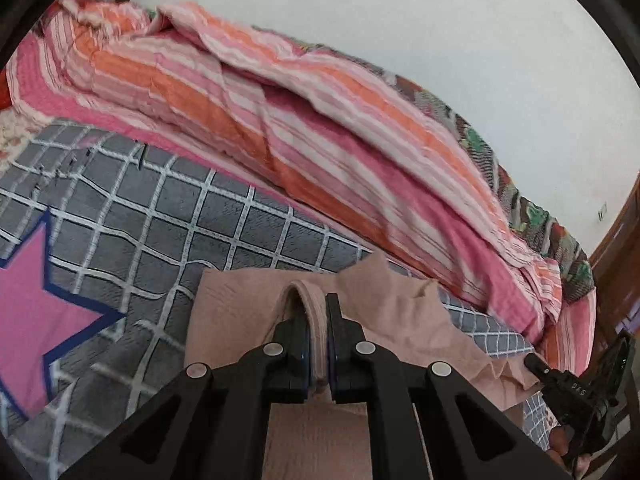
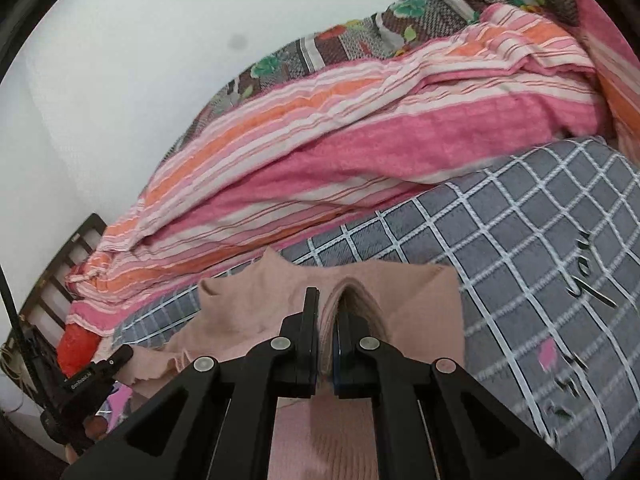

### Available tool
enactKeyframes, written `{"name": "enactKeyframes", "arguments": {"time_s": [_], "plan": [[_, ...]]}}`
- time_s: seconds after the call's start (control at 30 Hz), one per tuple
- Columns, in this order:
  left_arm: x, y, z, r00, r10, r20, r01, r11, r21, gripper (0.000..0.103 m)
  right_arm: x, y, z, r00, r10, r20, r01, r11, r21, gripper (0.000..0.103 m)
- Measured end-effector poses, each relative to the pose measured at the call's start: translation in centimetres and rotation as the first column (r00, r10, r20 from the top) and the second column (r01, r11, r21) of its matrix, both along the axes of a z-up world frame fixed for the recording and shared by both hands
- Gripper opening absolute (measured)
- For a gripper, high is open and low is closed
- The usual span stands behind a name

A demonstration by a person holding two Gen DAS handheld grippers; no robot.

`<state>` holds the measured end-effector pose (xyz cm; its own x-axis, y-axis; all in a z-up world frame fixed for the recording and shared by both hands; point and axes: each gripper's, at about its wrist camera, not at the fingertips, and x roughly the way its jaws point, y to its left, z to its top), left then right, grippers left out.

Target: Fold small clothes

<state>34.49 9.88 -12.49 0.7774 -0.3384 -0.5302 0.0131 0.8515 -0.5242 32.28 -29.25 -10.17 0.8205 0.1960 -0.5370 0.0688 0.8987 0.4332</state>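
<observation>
A small beige-pink garment [image 1: 236, 312] lies on the grey checked blanket [image 1: 168, 216] and is lifted at its near edge. My left gripper [image 1: 319, 312] is shut on a folded hem of it. My right gripper [image 2: 329, 312] is shut on another part of the same garment [image 2: 424, 304]. The right gripper shows at the right edge of the left wrist view [image 1: 538, 364]. The left gripper shows at the lower left of the right wrist view [image 2: 120, 360]. The garment stretches between the two.
A crumpled pink, orange and white striped quilt [image 1: 304, 120] lies along the far side of the bed by the white wall. A floral cover [image 2: 360, 40] lies behind it. A pink star [image 1: 32, 304] is printed on the blanket. A wooden bed frame [image 2: 60, 264] stands left.
</observation>
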Motion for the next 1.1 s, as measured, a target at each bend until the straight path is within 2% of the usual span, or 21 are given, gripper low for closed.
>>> {"name": "enactKeyframes", "arguments": {"time_s": [0.03, 0.07, 0.1, 0.13, 0.2, 0.23, 0.27, 0.33, 0.4, 0.53, 0.63, 0.73, 0.8, 0.87, 0.93, 1.1], "plan": [[0.5, 0.1, -0.7, 1.000, -0.003, -0.004, 0.003, 1.000, -0.023, 0.012, 0.5, 0.1, -0.6, 1.000, -0.002, 0.001, 0.002, 1.000, -0.005, 0.007], [0.8, 0.3, -1.2, 1.000, -0.001, -0.011, 0.001, 0.999, -0.036, 0.028, 0.9, 0.2, -1.1, 1.000, -0.005, 0.003, 0.005, 1.000, -0.008, 0.009], [1.1, 0.6, -2.0, 1.000, -0.005, -0.020, 0.004, 0.998, -0.058, 0.037, 1.2, 0.2, -1.8, 1.000, -0.013, 0.003, 0.013, 1.000, -0.010, 0.012], [1.2, 0.9, -2.8, 1.000, -0.016, -0.023, 0.014, 0.996, -0.087, 0.049, 1.3, 0.2, -2.7, 1.000, -0.012, 0.002, 0.012, 1.000, -0.001, 0.020], [1.2, 1.5, -3.4, 0.999, -0.032, -0.032, 0.027, 0.990, -0.135, 0.050, 1.2, 0.3, -3.8, 1.000, 0.018, 0.009, -0.018, 1.000, 0.015, 0.030], [1.2, 1.6, -3.4, 0.999, -0.031, -0.025, 0.027, 0.989, -0.148, 0.050, 1.1, 0.4, -3.8, 1.000, 0.020, 0.012, -0.020, 1.000, 0.009, 0.030], [1.0, 1.6, -3.3, 1.000, -0.025, -0.015, 0.023, 0.990, -0.141, 0.052, 1.0, 0.6, -3.8, 1.000, 0.019, 0.016, -0.019, 1.000, -0.001, 0.030], [1.0, 1.1, -3.2, 1.000, -0.028, -0.011, 0.027, 0.993, -0.114, 0.054, 0.6, 1.0, -3.6, 0.999, 0.016, 0.036, -0.015, 0.999, -0.030, 0.041], [0.9, 0.2, -3.0, 0.999, -0.044, -0.006, 0.044, 0.997, -0.065, 0.054, 0.4, 1.5, -3.6, 0.999, 0.017, 0.046, -0.015, 0.998, -0.061, 0.045], [0.4, -1.4, -2.4, 0.998, -0.055, 0.021, 0.054, 0.998, 0.040, 0.055, 0.8, 2.0, -3.8, 0.999, 0.045, 0.022, -0.043, 0.996, -0.084, 0.045], [0.0, -1.9, -2.1, 0.998, -0.051, 0.022, 0.049, 0.996, 0.080, 0.056, 0.5, 2.2, -3.3, 0.998, 0.050, 0.021, -0.048, 0.994, -0.100, 0.045], [-0.6, -2.8, -1.7, 0.998, -0.062, -0.012, 0.063, 0.985, 0.157, 0.056, -0.9, 2.5, -2.1, 0.999, 0.048, 0.022, -0.044, 0.987, -0.153, 0.045], [-1.7, -3.2, -1.0, 0.997, -0.071, -0.006, 0.070, 0.977, 0.200, 0.056, -2.4, 2.8, -1.4, 0.998, 0.059, 0.008, -0.056, 0.978, -0.202, 0.045], [-3.4, -3.6, -0.2, 0.995, -0.098, 0.016, 0.093, 0.976, 0.200, 0.061, -4.3, 3.3, -0.9, 0.998, 0.069, 0.005, -0.065, 0.968, -0.241, 0.047], [-4.9, -3.9, 0.3, 0.991, -0.131, 0.021, 0.125, 0.973, 0.194, 0.064, -6.0, 3.4, -0.6, 0.997, 0.071, 0.001, -0.069, 0.963, -0.259, 0.054], [-8.6, -4.6, 1.2, 0.988, -0.148, 0.033, 0.137, 0.964, 0.229, 0.065, -10.0, 3.2, -1.2, 0.995, 0.092, -0.043, -0.101, 0.959, -0.266, 0.055]]}}
